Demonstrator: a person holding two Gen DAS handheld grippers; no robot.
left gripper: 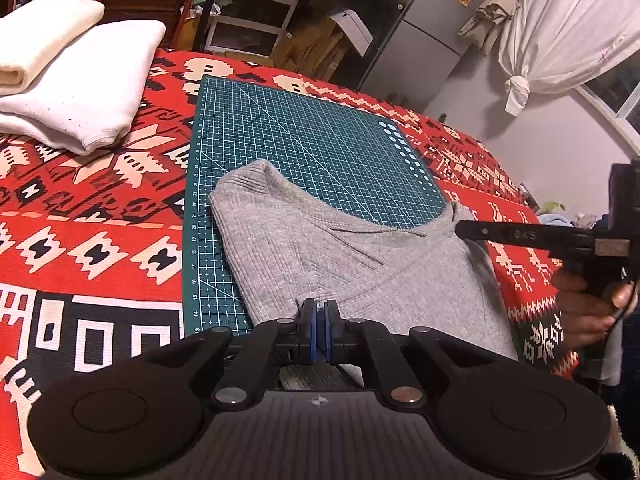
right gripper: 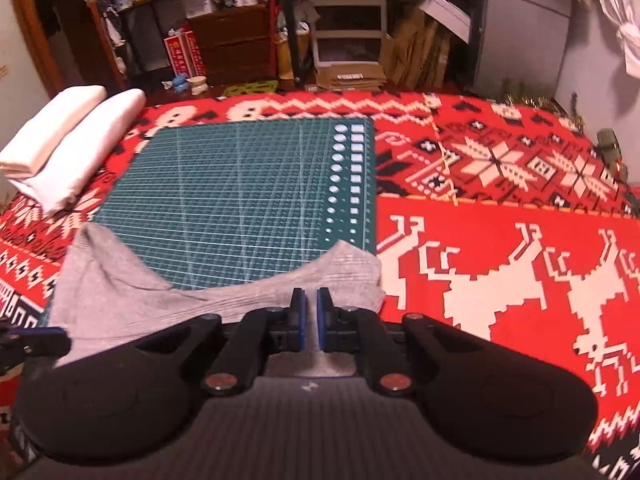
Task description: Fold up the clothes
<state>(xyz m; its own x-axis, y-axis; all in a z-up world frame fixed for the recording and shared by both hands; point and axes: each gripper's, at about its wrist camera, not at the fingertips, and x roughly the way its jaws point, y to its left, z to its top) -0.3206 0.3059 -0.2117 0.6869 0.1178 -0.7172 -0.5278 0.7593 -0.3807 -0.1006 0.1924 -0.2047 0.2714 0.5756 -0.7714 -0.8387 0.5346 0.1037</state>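
Fingers (left gripper: 466,229) of right gripper (right gripper: 311,300) show leftward only.

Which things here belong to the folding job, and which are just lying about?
In use:
- grey garment
- green cutting mat under it
- left gripper, shut on the garment
- right gripper, shut on the garment

Lying about:
- folded white cloths
- patterned red blanket
- cluttered shelves

The garment (left gripper: 360,264) lies on the mat's (left gripper: 304,136) near end; folded towels (left gripper: 76,80) sit far left of the mat.
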